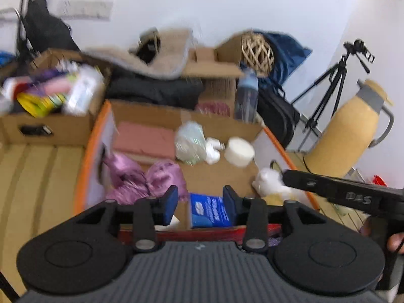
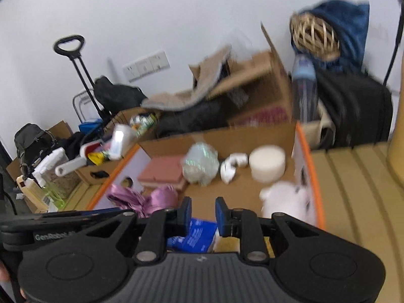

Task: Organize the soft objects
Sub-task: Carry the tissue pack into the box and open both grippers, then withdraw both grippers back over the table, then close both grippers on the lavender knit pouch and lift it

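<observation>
An open cardboard box [image 1: 141, 112] with orange edges holds soft things: a pink foam block [image 1: 145, 139], purple satin cloth [image 1: 141, 176], a clear crumpled bag [image 1: 190, 142], a white foam disc [image 1: 238, 151], a white plush toy [image 1: 269, 181] and a blue packet [image 1: 209, 210]. My left gripper [image 1: 200, 203] is open and empty above the box's near edge, over the blue packet. My right gripper [image 2: 203, 214] is open and empty, above the blue packet [image 2: 194, 234]. The same box [image 2: 252, 131], pink block [image 2: 162, 171], purple cloth [image 2: 151, 199], foam disc [image 2: 267, 165] and plush [image 2: 287, 202] show in the right wrist view.
A second cardboard box [image 1: 50, 126] full of mixed items stands at the left. Behind are more boxes, a beige fleece [image 1: 161, 50], a water bottle [image 1: 246, 96], a wicker ball [image 1: 257, 51], black bags, a tripod [image 1: 328, 85] and a tan flask [image 1: 351, 128]. The surface is wooden slats [image 2: 353, 189].
</observation>
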Available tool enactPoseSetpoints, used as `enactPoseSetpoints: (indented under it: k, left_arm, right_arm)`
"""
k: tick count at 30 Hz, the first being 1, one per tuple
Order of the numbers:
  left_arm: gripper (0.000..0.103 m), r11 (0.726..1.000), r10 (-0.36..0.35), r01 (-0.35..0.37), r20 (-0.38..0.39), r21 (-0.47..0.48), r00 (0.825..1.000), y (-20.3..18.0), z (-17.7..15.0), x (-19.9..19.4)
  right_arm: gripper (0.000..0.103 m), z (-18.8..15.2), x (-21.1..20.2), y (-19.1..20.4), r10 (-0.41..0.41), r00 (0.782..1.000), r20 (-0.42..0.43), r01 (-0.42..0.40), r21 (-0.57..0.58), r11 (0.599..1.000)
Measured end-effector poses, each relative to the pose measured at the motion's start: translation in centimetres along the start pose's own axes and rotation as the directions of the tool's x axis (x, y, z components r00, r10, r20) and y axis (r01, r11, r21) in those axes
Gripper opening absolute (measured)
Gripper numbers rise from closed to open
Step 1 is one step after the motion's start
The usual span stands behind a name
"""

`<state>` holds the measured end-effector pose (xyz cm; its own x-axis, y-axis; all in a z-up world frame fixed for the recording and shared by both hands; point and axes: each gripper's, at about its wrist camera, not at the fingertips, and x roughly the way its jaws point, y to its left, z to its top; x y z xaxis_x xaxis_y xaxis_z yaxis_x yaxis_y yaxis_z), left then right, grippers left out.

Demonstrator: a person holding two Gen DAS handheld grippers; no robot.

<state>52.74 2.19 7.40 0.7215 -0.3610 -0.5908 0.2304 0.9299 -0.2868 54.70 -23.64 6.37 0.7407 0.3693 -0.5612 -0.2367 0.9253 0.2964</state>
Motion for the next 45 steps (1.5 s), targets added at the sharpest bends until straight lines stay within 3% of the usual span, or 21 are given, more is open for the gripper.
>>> enactPoseSetpoints:
  k: [2, 5, 8, 10, 12, 14, 16, 19, 20, 21, 24, 28, 30, 32, 34, 36, 40, 45]
  left_arm:
    - [0.053, 0.999, 0.026, -0.027, 0.046, 0.03, 0.999, -0.2, 0.5, -2.6]
    - [0.058, 0.992, 0.082, -0.091, 0.104, 0.083, 0.991, -0.7, 0.3, -6.6]
    - [0.071, 0.986, 0.123, -0.139, 0.151, 0.097, 0.981, -1.0, -0.6, -10.4]
    - [0.075, 0.985, 0.134, -0.151, 0.179, 0.084, 0.975, -1.3, -1.1, -12.8]
    - [0.077, 0.984, 0.132, -0.154, 0.205, 0.094, 0.97, -2.0, -1.5, -15.0]
    - [0.087, 0.979, 0.142, -0.172, 0.242, 0.111, 0.96, -2.9, -2.2, -17.1]
    - [0.098, 0.963, 0.169, -0.225, 0.316, 0.148, 0.934, -4.0, -3.7, -18.8]
    - [0.1, 0.923, 0.243, -0.344, 0.429, 0.176, 0.87, -5.9, -8.2, -20.7]
    - [0.101, 0.917, 0.253, -0.36, 0.45, 0.171, 0.856, -6.4, -10.0, -21.4]
    - [0.101, 0.92, 0.247, -0.355, 0.46, 0.165, 0.853, -6.8, -11.6, -22.1]
    - [0.103, 0.946, 0.207, -0.297, 0.462, 0.129, 0.863, -7.8, -16.4, -24.7]
    - [0.103, 0.946, 0.222, -0.306, 0.475, 0.106, 0.851, -9.0, -23.0, -27.3]
    - [0.103, 0.944, 0.222, -0.305, 0.442, 0.126, 0.869, -9.0, -25.6, -27.9]
    - [0.103, 0.943, 0.237, -0.309, 0.403, 0.123, 0.884, -9.0, -27.4, -28.3]
    - [0.103, 0.948, 0.232, -0.296, 0.383, 0.119, 0.894, -8.7, -28.0, -28.6]
    - [0.103, 0.947, 0.237, -0.3, 0.385, 0.112, 0.892, -8.6, -27.8, -28.6]
    - [0.103, 0.954, 0.235, -0.289, 0.395, 0.082, 0.888, -8.2, -26.6, -27.9]
    - [0.103, 0.958, 0.219, -0.269, 0.35, 0.103, 0.911, -8.3, -25.4, -24.9]
  right_arm:
    - [0.022, 0.8, -2.5, 0.6, 0.004, 1.0, 0.031, -0.002, -0.033, 0.999]
    - [0.029, 1.4, -6.9, 1.3, -0.009, 0.997, 0.082, 0.016, -0.084, 0.996]
    - [0.039, 0.9, -11.4, 1.7, -0.049, 0.991, 0.123, 0.066, -0.138, 0.988]
    - [0.055, 0.1, -14.0, 2.0, -0.087, 0.986, 0.141, 0.112, -0.184, 0.976]
    - [0.059, -0.8, -16.3, 2.0, -0.116, 0.981, 0.158, 0.149, -0.21, 0.966]
    - [0.059, -1.8, -18.6, 2.1, -0.127, 0.976, 0.179, 0.164, -0.211, 0.964]
    - [0.065, -2.8, -20.7, 2.4, -0.119, 0.97, 0.214, 0.165, -0.214, 0.963]
    - [0.078, -5.6, -24.2, 3.4, -0.116, 0.94, 0.32, 0.202, -0.25, 0.947]
    - [0.078, -7.0, -25.2, 3.6, -0.127, 0.927, 0.353, 0.225, -0.252, 0.941]
    - [0.078, -8.4, -26.2, 4.0, -0.146, 0.918, 0.37, 0.251, -0.254, 0.934]
    - [0.081, -12.8, -28.6, 5.0, -0.147, 0.91, 0.388, 0.264, -0.268, 0.926]
    - [0.087, -19.8, -31.4, 6.3, -0.132, 0.904, 0.407, 0.261, -0.281, 0.924]
    - [0.087, -23.4, -32.3, 6.9, -0.143, 0.896, 0.42, 0.284, -0.297, 0.912]
    - [0.087, -26.1, -33.1, 7.0, -0.144, 0.902, 0.408, 0.28, -0.297, 0.913]
    - [0.087, -27.7, -33.6, 6.9, -0.138, 0.92, 0.367, 0.252, -0.284, 0.925]
    - [0.087, -28.2, -34.0, 6.8, -0.124, 0.93, 0.347, 0.23, -0.283, 0.931]
    - [0.087, -27.7, -33.7, 6.4, -0.141, 0.921, 0.364, 0.239, -0.24, 0.941]
    - [0.086, -26.8, -31.7, 5.1, -0.141, 0.929, 0.342, 0.217, -0.194, 0.957]
